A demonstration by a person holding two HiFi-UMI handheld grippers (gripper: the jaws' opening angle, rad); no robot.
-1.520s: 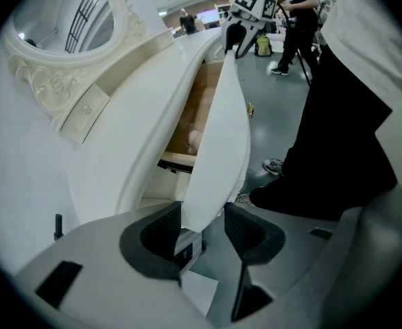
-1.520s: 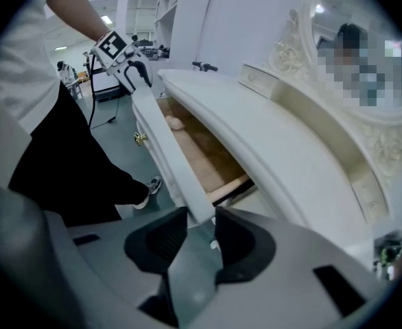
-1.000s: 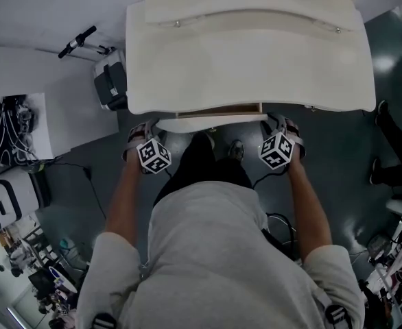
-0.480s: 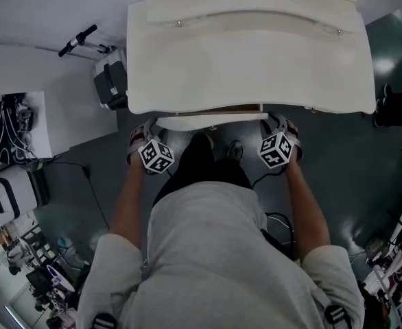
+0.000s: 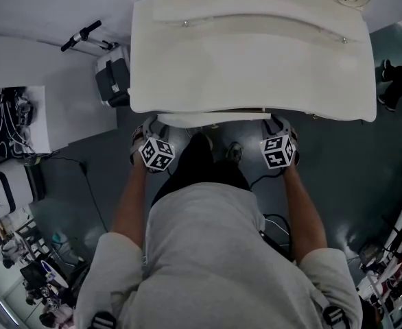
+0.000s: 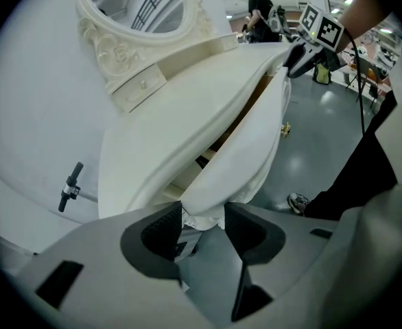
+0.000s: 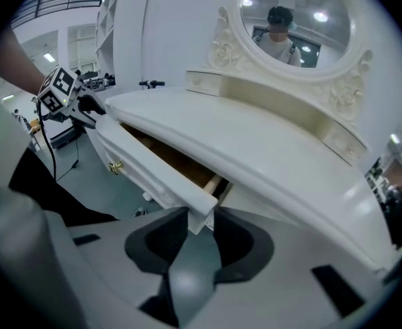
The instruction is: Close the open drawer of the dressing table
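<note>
The white dressing table fills the top of the head view. Its drawer front sticks out a little under the tabletop edge, with only a thin gap behind it. My left gripper is at the drawer front's left end, and my right gripper is at its right end. In the left gripper view the drawer front ends between the jaws of the left gripper, which are closing on it. In the right gripper view the drawer front has its corner between the jaws of the right gripper, also closing.
A black and white case stands against the table's left side. A white bench with cables lies at far left. The person's shoes are under the drawer. Another person's legs are at right. An oval mirror tops the table.
The drawer has slid in under the tabletop; the brown strip of its inside has shrunk to almost nothing. Both grippers moved with it toward the table.
</note>
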